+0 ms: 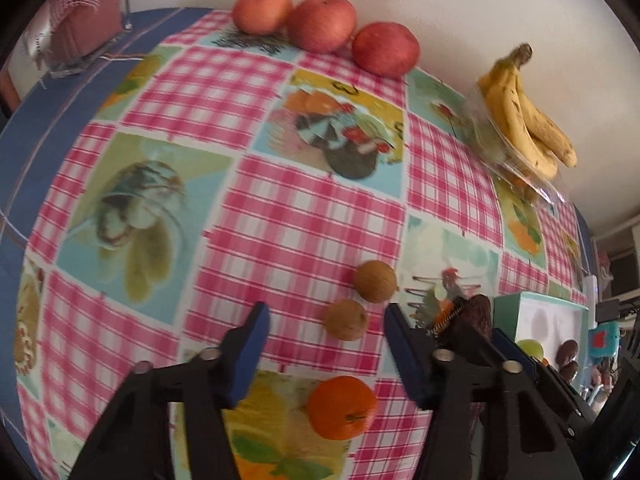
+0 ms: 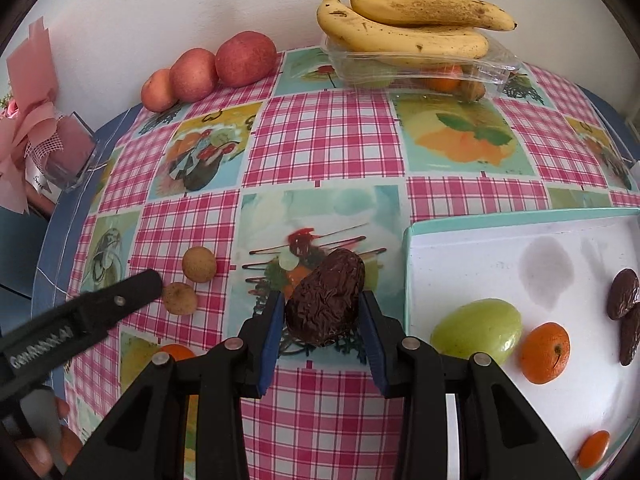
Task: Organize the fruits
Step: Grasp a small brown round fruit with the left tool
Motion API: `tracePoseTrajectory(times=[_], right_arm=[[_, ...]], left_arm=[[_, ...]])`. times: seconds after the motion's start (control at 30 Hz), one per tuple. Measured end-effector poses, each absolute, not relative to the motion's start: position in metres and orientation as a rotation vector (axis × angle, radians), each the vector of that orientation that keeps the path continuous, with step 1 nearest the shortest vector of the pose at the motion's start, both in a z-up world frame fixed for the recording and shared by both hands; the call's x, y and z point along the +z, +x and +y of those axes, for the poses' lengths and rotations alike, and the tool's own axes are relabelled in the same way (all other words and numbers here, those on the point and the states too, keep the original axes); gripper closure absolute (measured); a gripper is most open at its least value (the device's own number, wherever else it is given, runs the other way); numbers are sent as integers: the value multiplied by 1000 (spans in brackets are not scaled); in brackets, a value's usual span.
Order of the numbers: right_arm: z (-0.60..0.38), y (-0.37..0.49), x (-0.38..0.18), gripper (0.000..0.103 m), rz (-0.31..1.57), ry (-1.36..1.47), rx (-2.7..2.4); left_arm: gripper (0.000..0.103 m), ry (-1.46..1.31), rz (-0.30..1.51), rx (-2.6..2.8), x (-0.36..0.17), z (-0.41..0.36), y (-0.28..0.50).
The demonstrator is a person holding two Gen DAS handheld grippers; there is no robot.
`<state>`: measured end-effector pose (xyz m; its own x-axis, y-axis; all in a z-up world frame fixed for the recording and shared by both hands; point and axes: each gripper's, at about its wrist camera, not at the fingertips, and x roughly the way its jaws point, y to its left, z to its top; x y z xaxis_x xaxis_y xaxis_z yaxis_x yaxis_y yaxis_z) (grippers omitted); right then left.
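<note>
My right gripper (image 2: 322,312) is shut on a wrinkled dark brown date (image 2: 326,296) and holds it above the tablecloth, left of the white tray (image 2: 480,236). The tray holds a green grape (image 2: 476,330), a small orange (image 2: 545,353), two dark dates (image 2: 624,300) and an orange piece (image 2: 594,449). My left gripper (image 1: 324,326) is open just above two small brown round fruits (image 1: 346,319), (image 1: 375,281), with a small orange (image 1: 342,407) lying under its jaws. The date also shows in the left wrist view (image 1: 474,316).
Three red apples (image 1: 322,22) line the wall at the back. Bananas (image 2: 408,20) lie on a clear plastic box (image 2: 424,68) with fruit inside. A pink gift box (image 2: 60,148) stands at the left table edge. The checked tablecloth (image 2: 320,140) covers the table.
</note>
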<state>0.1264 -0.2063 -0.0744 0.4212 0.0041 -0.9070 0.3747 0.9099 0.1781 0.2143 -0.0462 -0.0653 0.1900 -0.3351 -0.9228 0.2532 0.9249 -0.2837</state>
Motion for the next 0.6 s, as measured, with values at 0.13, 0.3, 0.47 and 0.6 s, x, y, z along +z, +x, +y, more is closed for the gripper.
tracePoseTrajectory(times=[0.13, 0.3, 0.47, 0.6], right_arm=[[-205, 127, -74, 64, 1122, 379, -235], [-205, 126, -74, 64, 1126, 379, -232], [-206, 125, -72, 64, 1121, 381, -229], [-207, 122, -61, 64, 1093, 380, -222]], left_arm=[[65, -70, 1330, -432, -71, -53, 212], [77, -77, 1310, -443, -67, -56, 209], [78, -87, 1281, -446, -55, -55, 208], [78, -102, 1226, -451, -32, -55, 208]])
